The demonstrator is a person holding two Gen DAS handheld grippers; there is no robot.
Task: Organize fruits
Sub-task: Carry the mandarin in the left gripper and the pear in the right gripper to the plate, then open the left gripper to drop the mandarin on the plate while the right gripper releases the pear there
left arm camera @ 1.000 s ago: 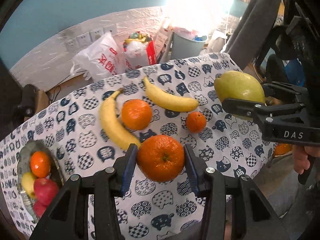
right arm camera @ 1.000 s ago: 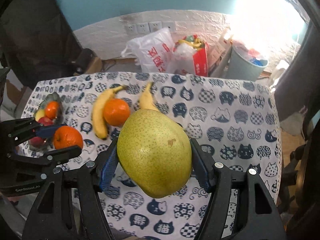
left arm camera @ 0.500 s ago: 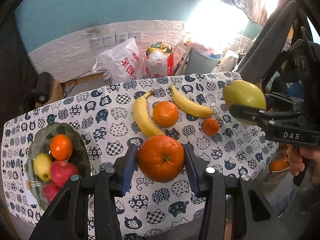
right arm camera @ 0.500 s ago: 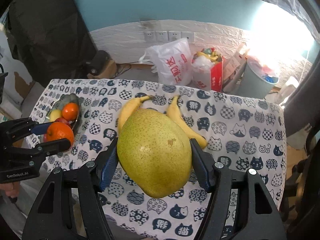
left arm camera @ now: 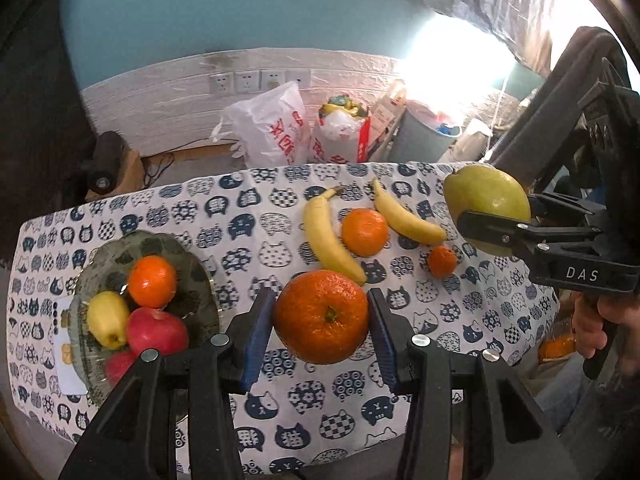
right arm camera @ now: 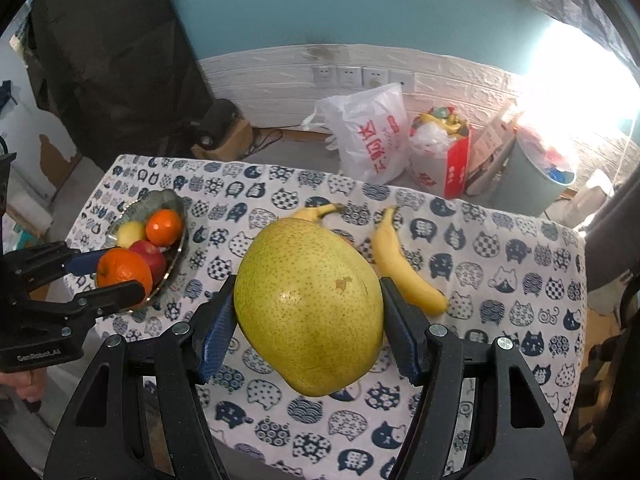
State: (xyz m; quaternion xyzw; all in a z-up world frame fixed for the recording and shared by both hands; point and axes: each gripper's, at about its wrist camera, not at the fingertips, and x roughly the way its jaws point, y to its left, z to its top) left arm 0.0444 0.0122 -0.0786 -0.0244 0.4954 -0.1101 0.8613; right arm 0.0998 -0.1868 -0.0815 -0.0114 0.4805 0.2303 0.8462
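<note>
Orange fruit (left arm camera: 321, 316) pinched in the down-tilted left claw (left arm camera: 321, 334); right claw (right arm camera: 308, 330) likewise grips the pear (right arm camera: 308, 304).

Orange (left arm camera: 321, 316) and green pear (right arm camera: 308, 306) held above table.

Tablecloth (left arm camera: 248, 216): white, navy cat-face print. Pear (right arm camera: 308, 304): yellow-green, speckled. Held orange (left arm camera: 321, 316): deep orange. Bananas (left arm camera: 326, 236): yellow. Bowl apple (left arm camera: 157, 334): red.

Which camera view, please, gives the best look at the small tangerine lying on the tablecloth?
The left wrist view: the small tangerine lies in plain sight there, just below the right banana's tip. In the right wrist view the held pear fills the middle and the tangerine cannot be seen at all.
</note>
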